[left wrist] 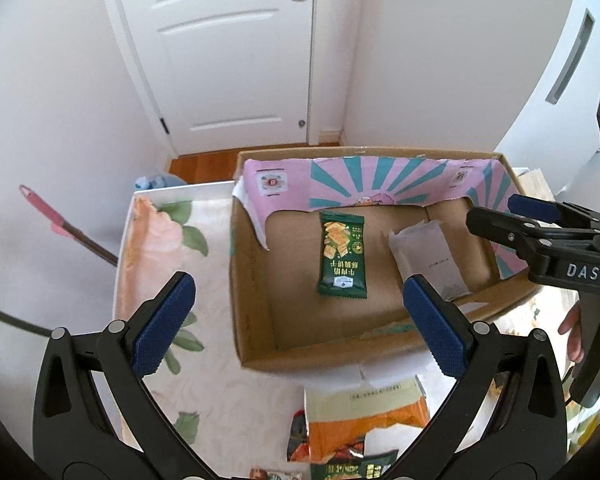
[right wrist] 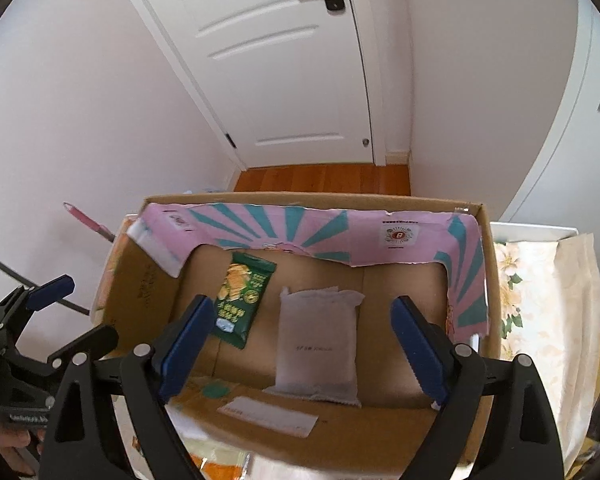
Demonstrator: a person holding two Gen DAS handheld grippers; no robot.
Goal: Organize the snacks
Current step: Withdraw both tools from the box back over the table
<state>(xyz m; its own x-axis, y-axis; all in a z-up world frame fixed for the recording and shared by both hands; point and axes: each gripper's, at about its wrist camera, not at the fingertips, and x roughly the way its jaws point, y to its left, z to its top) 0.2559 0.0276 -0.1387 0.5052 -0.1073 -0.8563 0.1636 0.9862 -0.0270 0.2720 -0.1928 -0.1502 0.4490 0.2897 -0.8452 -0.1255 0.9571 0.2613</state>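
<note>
An open cardboard box (left wrist: 256, 280) with a pink and teal inner flap stands on the floral table; it also shows in the right wrist view (right wrist: 140, 300). Inside lie a green snack packet (left wrist: 342, 258) (right wrist: 242, 302) and a grey-white packet (left wrist: 430, 260) (right wrist: 318, 346). My left gripper (left wrist: 300, 320) is open and empty, above the box's near left corner. My right gripper (right wrist: 306, 346) is open and empty, over the grey-white packet; it shows from the side in the left wrist view (left wrist: 496, 216). More snack packets (left wrist: 360, 428), orange and green, lie on the table in front of the box.
The table has a floral cloth (left wrist: 160, 240) and a white edge. A pink-handled tool (left wrist: 64, 224) leans at the left wall. A white door (left wrist: 236, 52) and wooden floor (right wrist: 324, 178) are behind. A beige bag (right wrist: 576, 300) lies right of the box.
</note>
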